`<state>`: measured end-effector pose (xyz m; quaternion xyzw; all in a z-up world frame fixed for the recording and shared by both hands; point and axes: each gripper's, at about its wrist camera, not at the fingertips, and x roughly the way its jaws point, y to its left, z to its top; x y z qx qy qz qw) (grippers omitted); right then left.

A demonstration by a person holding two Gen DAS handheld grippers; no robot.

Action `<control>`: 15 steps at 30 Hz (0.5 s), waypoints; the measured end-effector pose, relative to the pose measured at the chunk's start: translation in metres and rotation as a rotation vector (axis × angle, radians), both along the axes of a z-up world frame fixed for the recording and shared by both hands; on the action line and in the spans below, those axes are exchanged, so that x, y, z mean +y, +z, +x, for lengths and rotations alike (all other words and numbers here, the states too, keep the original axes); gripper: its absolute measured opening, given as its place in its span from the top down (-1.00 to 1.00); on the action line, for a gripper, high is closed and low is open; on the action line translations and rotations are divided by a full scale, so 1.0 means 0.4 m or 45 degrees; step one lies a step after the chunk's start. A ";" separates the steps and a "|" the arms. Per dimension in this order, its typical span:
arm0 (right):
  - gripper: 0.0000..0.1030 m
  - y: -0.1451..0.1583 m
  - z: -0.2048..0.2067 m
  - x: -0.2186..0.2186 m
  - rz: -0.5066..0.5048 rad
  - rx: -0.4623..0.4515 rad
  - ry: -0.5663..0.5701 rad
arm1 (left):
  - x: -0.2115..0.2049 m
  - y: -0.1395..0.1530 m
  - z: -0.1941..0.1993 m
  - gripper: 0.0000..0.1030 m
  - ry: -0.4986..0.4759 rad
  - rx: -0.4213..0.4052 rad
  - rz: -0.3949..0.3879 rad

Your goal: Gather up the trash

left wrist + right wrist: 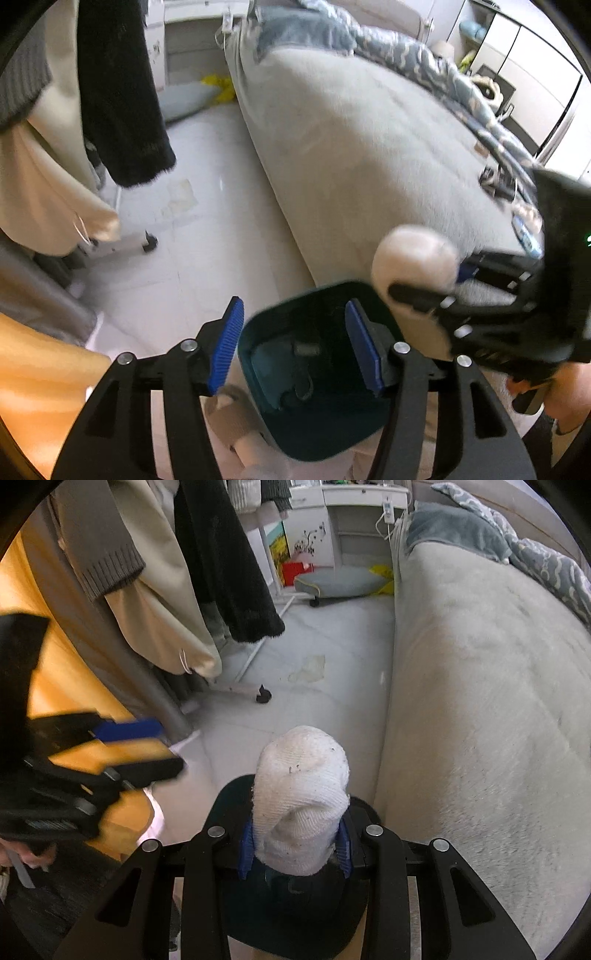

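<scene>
right tool (295,843) clamping white sock (301,805), left tool (295,349) open over bin (314,373)

Grey bed (480,686) right | patterned quilt (417,59) on top | black garment (225,561), beige coat (159,602) hanging left | white tiled floor (317,635) between

Both wrist views look steeply down, close over the bin (314,387).

Pale tiled floor (325,635) under me, stained patch mid-aisle. Grey plush bed (480,686) is my landmark: clothes rack (207,572) across the aisle from it, white cabinet (354,520) at its head, wardrobe (532,77) beyond it.
</scene>
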<state>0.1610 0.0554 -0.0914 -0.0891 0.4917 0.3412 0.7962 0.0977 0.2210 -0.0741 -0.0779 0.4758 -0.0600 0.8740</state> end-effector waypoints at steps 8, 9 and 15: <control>0.28 -0.065 -0.007 0.033 -0.087 0.092 0.046 | 0.014 0.091 -0.023 -0.04 0.031 -0.213 -0.069; 0.27 -0.073 -0.009 0.035 -0.098 0.103 0.054 | 0.016 0.097 -0.025 -0.03 0.034 -0.229 -0.076; 0.25 -0.110 -0.029 0.042 -0.155 0.140 0.084 | 0.017 0.149 -0.038 0.00 0.050 -0.341 -0.109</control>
